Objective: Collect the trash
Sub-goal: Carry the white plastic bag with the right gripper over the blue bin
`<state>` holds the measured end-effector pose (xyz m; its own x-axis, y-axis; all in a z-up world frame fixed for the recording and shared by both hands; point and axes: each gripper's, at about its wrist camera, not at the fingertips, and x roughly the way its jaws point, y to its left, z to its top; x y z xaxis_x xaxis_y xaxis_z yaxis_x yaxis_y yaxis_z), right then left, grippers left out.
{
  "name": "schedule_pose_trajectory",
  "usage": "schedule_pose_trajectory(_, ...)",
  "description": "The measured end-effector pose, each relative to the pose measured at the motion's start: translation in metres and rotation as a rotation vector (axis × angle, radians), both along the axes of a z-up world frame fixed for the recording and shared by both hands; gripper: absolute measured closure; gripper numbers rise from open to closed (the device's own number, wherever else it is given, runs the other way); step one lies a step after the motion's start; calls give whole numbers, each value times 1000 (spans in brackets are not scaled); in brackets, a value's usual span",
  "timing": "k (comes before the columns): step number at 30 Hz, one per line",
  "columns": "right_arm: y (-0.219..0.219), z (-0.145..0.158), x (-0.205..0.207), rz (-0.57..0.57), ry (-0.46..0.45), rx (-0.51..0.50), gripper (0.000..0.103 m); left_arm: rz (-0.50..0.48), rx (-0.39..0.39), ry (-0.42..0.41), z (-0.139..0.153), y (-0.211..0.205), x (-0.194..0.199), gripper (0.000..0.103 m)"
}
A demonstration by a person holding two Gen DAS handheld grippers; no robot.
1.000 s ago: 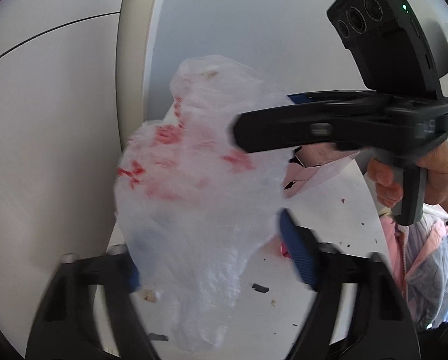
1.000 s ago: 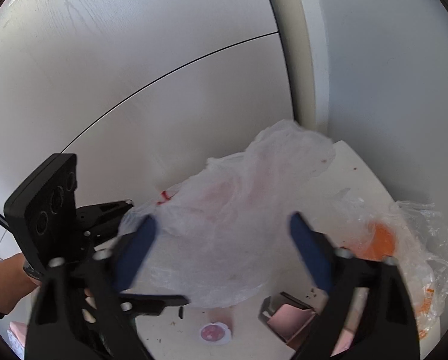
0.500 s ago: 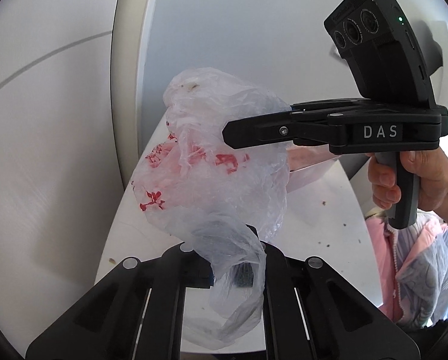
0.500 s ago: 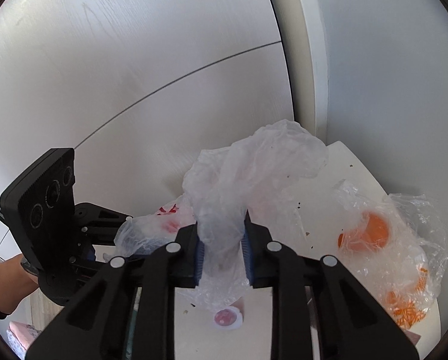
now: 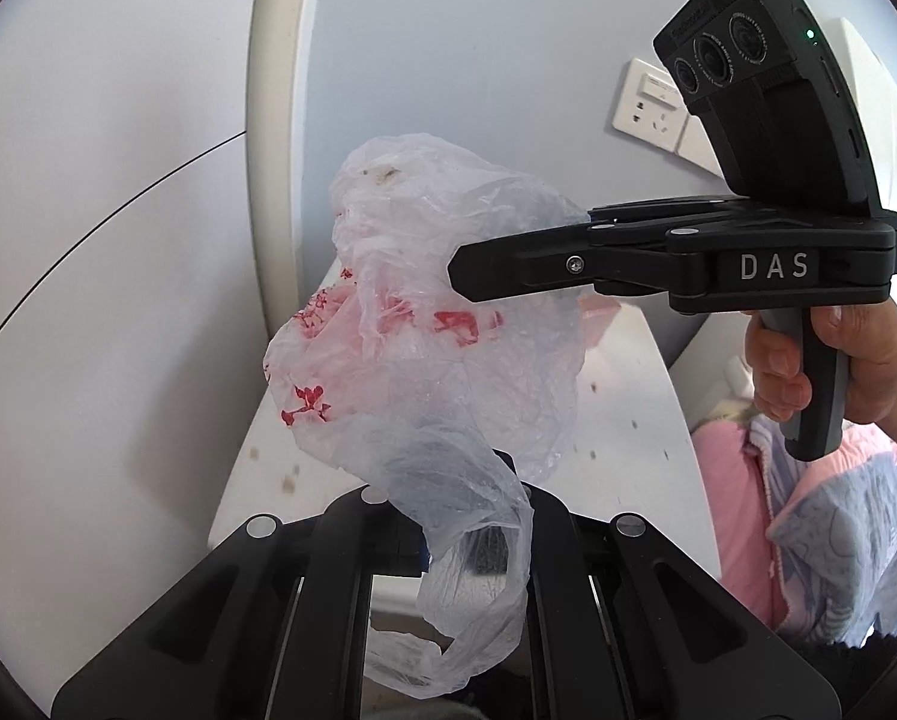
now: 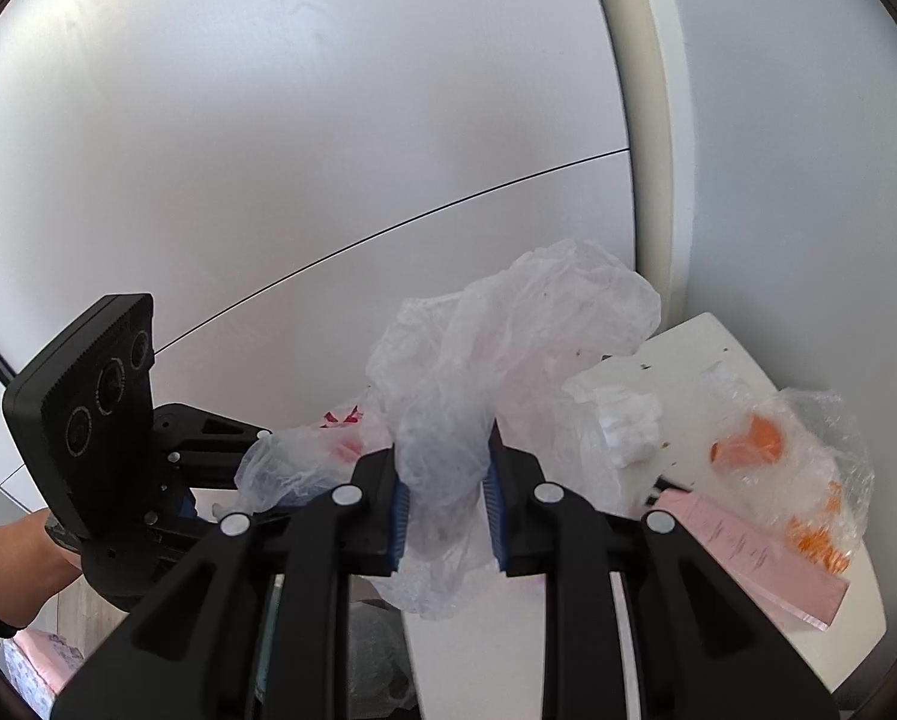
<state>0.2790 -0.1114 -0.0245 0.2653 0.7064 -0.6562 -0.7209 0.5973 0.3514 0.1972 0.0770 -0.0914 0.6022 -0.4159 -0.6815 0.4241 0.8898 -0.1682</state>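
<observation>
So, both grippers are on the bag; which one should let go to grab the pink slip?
Right, probably. The pink slip lies just beside the right gripper; the left gripper can keep the plastic bag.

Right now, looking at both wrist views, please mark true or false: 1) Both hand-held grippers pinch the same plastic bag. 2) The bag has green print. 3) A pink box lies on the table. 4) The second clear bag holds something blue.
1) True: the left hand-held gripper and the right hand-held gripper are both shut on the plastic bag.
2) False: its print is red.
3) True: the pink box lies on the white table.
4) False: the second clear bag holds orange pieces.
</observation>
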Motion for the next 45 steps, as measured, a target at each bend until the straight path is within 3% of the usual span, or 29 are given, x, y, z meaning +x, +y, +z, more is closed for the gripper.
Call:
schedule_pose_trajectory(12,75,-20,-87,129,29,-16,81,123,27,50,-21,37,-110,97)
schedule_pose_trajectory(27,153,-69,-132,311,81,-51,81,290,40,89,-51,90,-220,97)
schedule_pose_trajectory(36,194,-116,-159,407,125,-107,81,354,43,154,-85,115,-272,97)
schedule_pose_trajectory(45,212,-174,-189,469,232,-199,81,401,9,282,-141,118,-306,97)
